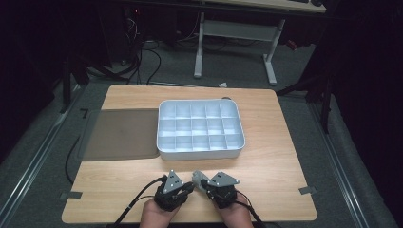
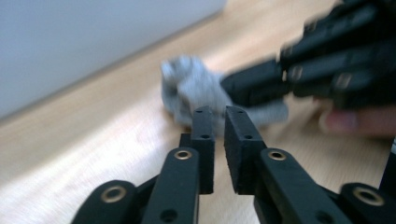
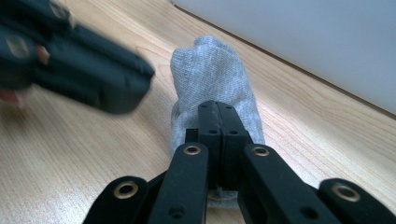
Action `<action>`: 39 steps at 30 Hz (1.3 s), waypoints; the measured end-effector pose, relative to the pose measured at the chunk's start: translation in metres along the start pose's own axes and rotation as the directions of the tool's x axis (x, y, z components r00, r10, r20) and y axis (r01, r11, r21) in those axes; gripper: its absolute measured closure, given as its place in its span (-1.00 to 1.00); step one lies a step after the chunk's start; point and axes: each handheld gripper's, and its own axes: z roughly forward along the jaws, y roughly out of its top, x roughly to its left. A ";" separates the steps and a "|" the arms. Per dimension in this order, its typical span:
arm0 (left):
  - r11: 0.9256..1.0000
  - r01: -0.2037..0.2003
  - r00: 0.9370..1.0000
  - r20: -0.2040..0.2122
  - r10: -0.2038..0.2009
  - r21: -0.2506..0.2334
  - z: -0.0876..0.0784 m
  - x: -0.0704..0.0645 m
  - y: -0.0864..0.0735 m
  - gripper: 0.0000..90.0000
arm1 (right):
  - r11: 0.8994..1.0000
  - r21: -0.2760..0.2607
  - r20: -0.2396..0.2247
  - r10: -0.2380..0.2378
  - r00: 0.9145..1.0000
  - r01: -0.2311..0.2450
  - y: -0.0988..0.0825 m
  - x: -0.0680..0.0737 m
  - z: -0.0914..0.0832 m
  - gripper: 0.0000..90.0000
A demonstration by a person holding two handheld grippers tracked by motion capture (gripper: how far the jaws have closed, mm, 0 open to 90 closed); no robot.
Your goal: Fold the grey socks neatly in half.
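Right gripper view: right gripper pinches grey sock.

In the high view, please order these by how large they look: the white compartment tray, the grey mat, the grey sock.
1. white compartment tray, largest
2. grey mat, close behind; the ranking is unsure
3. grey sock, much the smallest

No readable text, label, brand, number or sign appeared on anything in these views.
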 end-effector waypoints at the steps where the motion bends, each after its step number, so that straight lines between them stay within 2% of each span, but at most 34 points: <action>1: 1.000 -0.002 1.000 -0.006 0.001 -0.021 -0.001 -0.001 0.003 0.88 | 1.000 -0.003 0.000 -0.002 1.000 0.002 0.000 0.000 0.000 1.00; 5: 0.996 -0.004 1.000 -0.014 0.003 -0.093 -0.001 -0.006 0.010 0.93 | 1.000 -0.015 -0.005 0.000 1.000 0.000 -0.001 0.002 0.001 1.00; 8: 0.994 0.004 1.000 -0.018 -0.006 -0.113 0.004 -0.006 0.011 0.93 | 1.000 -0.020 -0.015 -0.006 1.000 0.006 -0.001 0.005 0.002 1.00; 11: 0.996 0.011 0.999 -0.033 -0.014 -0.094 0.010 -0.001 0.007 0.93 | 1.000 -0.019 -0.025 -0.009 1.000 0.008 0.000 0.009 0.003 1.00; 15: 0.999 0.023 0.998 -0.054 -0.026 -0.042 0.015 0.006 -0.003 0.95 | 1.000 -0.026 -0.027 -0.015 1.000 0.014 0.000 0.013 0.004 1.00; 17: 0.999 0.035 0.998 -0.050 -0.037 -0.039 0.016 0.009 -0.006 0.98 | 0.999 -0.030 -0.027 -0.012 1.000 0.011 0.000 0.013 0.004 1.00; 24: 0.999 0.023 0.999 -0.047 -0.025 -0.032 0.016 0.010 -0.007 1.00 | 0.999 -0.029 -0.028 -0.020 0.999 0.019 0.001 0.014 0.003 0.99; 28: 0.999 0.020 0.999 -0.048 -0.021 -0.032 0.016 0.011 -0.008 1.00 | 0.999 -0.042 -0.036 -0.026 0.999 0.024 0.006 0.014 -0.007 0.77; 30: 0.999 0.024 0.999 -0.048 -0.025 -0.029 0.016 0.012 -0.008 1.00 | 0.998 -0.062 -0.042 -0.012 0.999 0.009 0.006 0.013 -0.014 0.71; 33: 0.999 0.023 0.999 -0.042 -0.024 -0.026 0.016 0.012 -0.008 1.00 | 0.999 -0.050 -0.057 0.011 0.998 -0.014 0.003 0.010 -0.016 0.44; 39: 0.999 0.023 0.999 -0.042 -0.025 -0.025 0.017 0.013 -0.008 1.00 | 0.997 -0.050 -0.063 0.060 0.996 -0.063 0.003 0.004 -0.014 0.32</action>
